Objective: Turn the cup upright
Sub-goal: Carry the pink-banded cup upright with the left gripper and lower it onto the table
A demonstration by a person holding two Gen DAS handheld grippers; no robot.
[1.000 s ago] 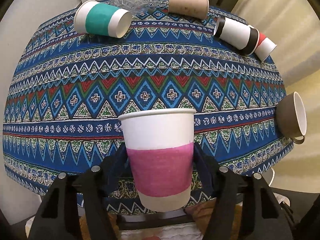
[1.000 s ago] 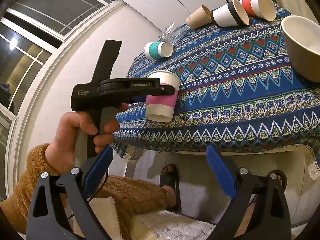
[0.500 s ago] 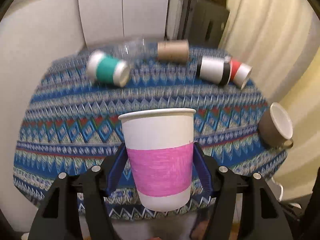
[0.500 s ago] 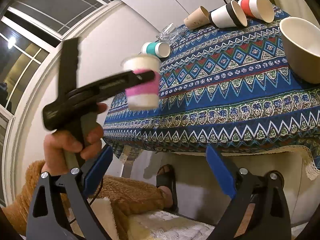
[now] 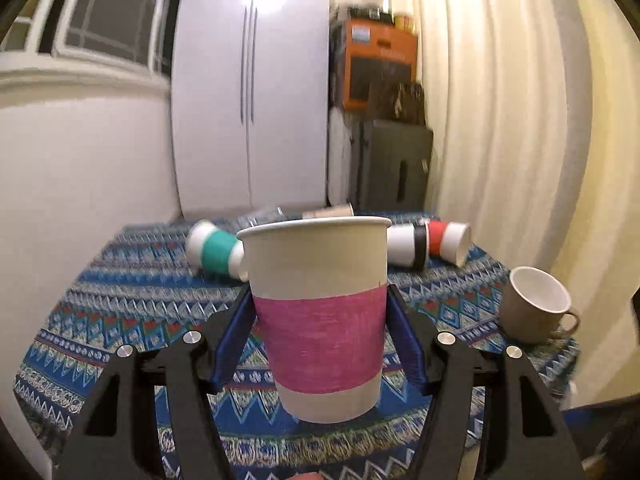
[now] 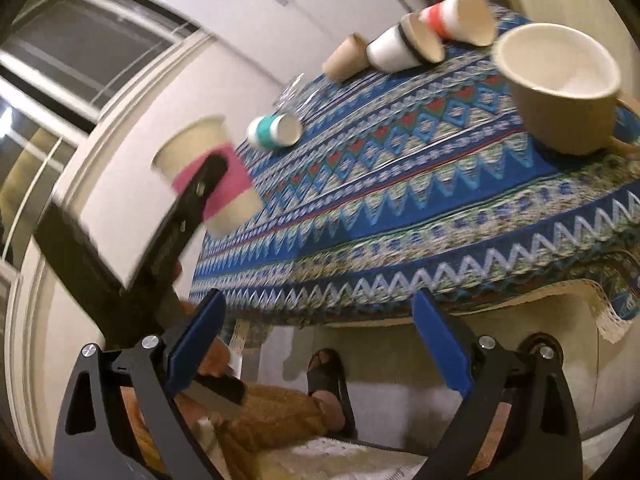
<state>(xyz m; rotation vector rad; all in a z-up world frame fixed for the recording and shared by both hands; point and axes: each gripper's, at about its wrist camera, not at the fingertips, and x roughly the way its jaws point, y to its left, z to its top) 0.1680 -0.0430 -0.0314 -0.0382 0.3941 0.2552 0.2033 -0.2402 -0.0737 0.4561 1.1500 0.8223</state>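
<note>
My left gripper (image 5: 320,332) is shut on a white paper cup with a pink band (image 5: 320,320), held upright, mouth up, in the air above the near edge of the table (image 5: 120,320). The same cup (image 6: 208,176) shows blurred in the right wrist view, up at the left, clamped by the left gripper's black body (image 6: 160,248). My right gripper (image 6: 316,340) is open and empty, below the table's front edge.
A teal-banded cup (image 5: 216,254), a clear plastic cup (image 5: 260,216), a brown cup (image 5: 332,212), a black-banded cup (image 5: 406,246) and a red-banded cup (image 5: 448,242) lie on their sides at the back. A tan mug (image 5: 534,306) stands upright at the right.
My left gripper has lifted the pink-banded cup higher and tilted level, so the room behind the table now shows. The right gripper view has rolled; its jaws stay open.
</note>
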